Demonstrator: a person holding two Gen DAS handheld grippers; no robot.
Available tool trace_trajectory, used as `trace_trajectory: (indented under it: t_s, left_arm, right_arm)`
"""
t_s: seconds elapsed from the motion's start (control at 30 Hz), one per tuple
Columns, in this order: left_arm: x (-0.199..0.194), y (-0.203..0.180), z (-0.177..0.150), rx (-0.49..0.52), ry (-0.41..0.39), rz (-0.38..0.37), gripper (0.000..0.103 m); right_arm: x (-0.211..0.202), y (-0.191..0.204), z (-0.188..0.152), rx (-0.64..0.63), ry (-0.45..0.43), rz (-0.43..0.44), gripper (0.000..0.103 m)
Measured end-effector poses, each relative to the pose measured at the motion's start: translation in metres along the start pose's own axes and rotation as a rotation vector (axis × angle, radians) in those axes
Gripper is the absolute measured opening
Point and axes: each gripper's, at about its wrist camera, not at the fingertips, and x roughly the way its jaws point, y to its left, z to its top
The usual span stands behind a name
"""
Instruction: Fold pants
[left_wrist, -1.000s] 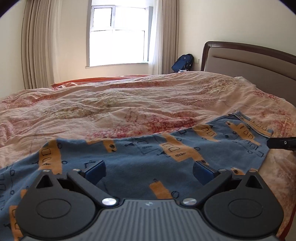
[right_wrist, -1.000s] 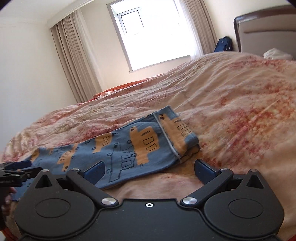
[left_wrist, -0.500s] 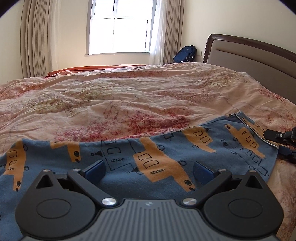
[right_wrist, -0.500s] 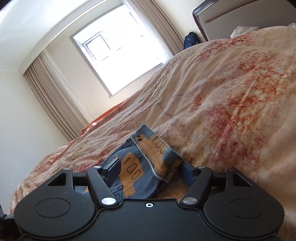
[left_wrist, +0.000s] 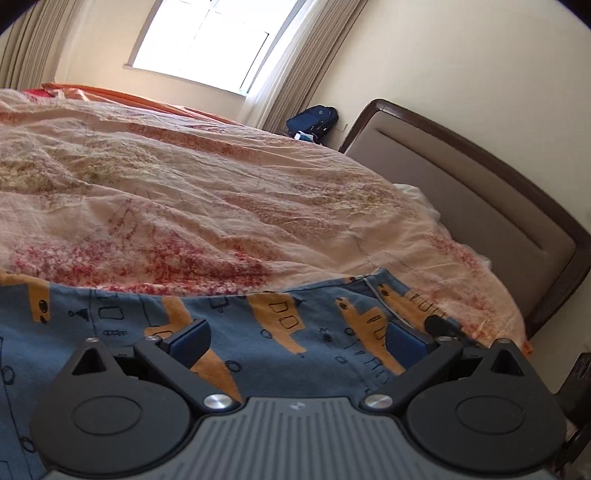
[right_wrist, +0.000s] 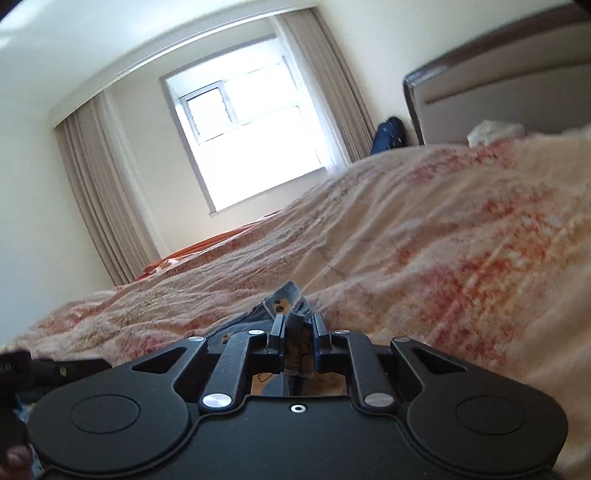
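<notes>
Right gripper (right_wrist: 297, 341) points slightly downward across the bed, its jaws closing with a bunched edge of the blue cotton pants printed with orange vehicles (right_wrist: 291, 306) pinched between the pads. Left gripper (left_wrist: 295, 341) tilts low over the same pants (left_wrist: 280, 325), jaws spread wide, nothing between them; the fabric lies flat beneath on the wrinkled pink floral bedspread (left_wrist: 207, 206). Beyond stand a brown padded headboard (left_wrist: 480, 206), a dark blue backpack (left_wrist: 314, 120), beige curtains (right_wrist: 99, 206) and a bright window (right_wrist: 251, 136).
</notes>
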Motion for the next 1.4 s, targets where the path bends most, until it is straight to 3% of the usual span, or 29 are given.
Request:
trace_trajectory:
  t_s: [0.2,0.27,0.43,0.67,0.93,1.1,1.4]
  left_arm:
    - [-0.006,0.025,0.009,-0.203,-0.004,-0.235,0.102]
    - [-0.005,0.033,0.006,-0.242,0.0,-0.246,0.102]
    - [0.005,0.052,-0.012,-0.283,0.052,-0.166,0.1]
    - [0.001,0.053,-0.025,-0.236,0.019,-0.126,0.095]
    - [0.003,0.05,-0.027,-0.236,0.039,-0.025,0.075]
    - [0.003,0.045,-0.03,-0.221,0.042,0.014,0.074]
    - [-0.001,0.041,-0.041,-0.195,0.021,0.041,0.074]
  right_arm:
    - [-0.014,0.075,-0.008,-0.374,-0.038,0.101,0.014]
    - [-0.02,0.1,-0.016,-0.461,-0.027,0.145,0.014]
    - [-0.03,0.142,-0.048,-0.561,0.05,0.271,0.014]
    - [-0.023,0.151,-0.072,-0.524,0.106,0.275,0.015]
    - [-0.021,0.142,-0.073,-0.47,0.107,0.276,0.02]
    - [-0.016,0.138,-0.075,-0.449,0.106,0.26,0.031]
    - [-0.011,0.135,-0.088,-0.398,0.077,0.227,0.04]
